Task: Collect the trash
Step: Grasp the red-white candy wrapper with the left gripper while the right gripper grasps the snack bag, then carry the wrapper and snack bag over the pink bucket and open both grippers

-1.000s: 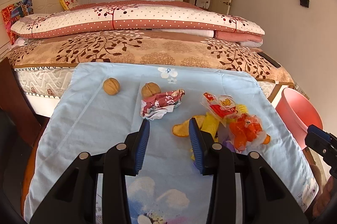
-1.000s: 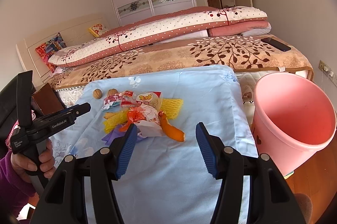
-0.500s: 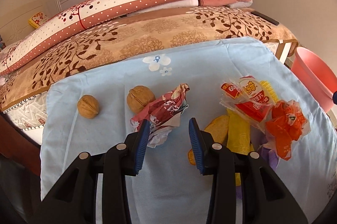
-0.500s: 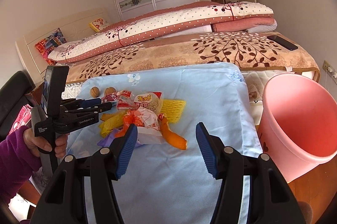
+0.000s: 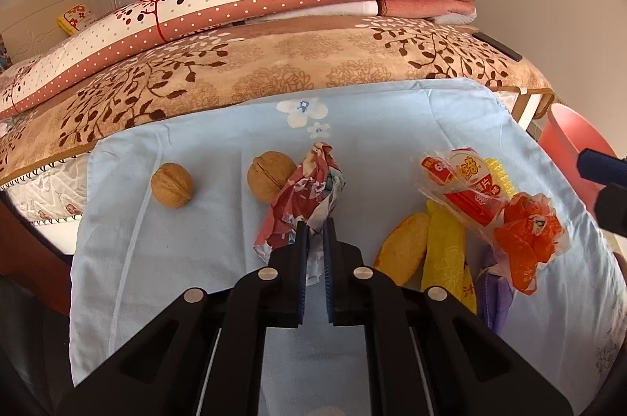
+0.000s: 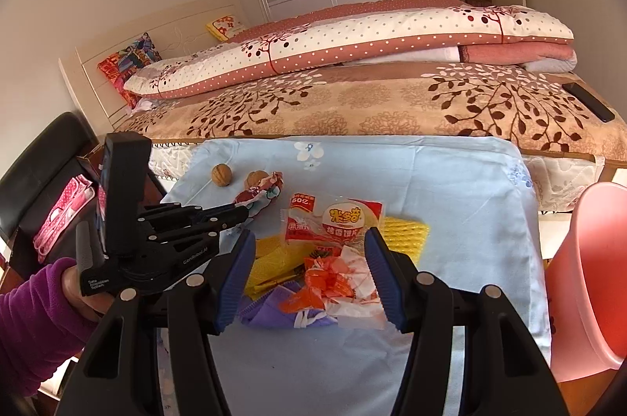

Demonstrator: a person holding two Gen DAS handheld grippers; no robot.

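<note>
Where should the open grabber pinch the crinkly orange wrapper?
Best guess: the right gripper should come from above and pinch the bunched, puckered middle of the orange wrapper. That knot stands up from the pile; the flat clear edges lie on the purple cloth and would likely slip.

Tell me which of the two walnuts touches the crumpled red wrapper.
The round brown walnut nearer the trash pile: the crumpled red patterned wrapper leans against it. The other round brown walnut sits alone on the light blue cloth.
</note>
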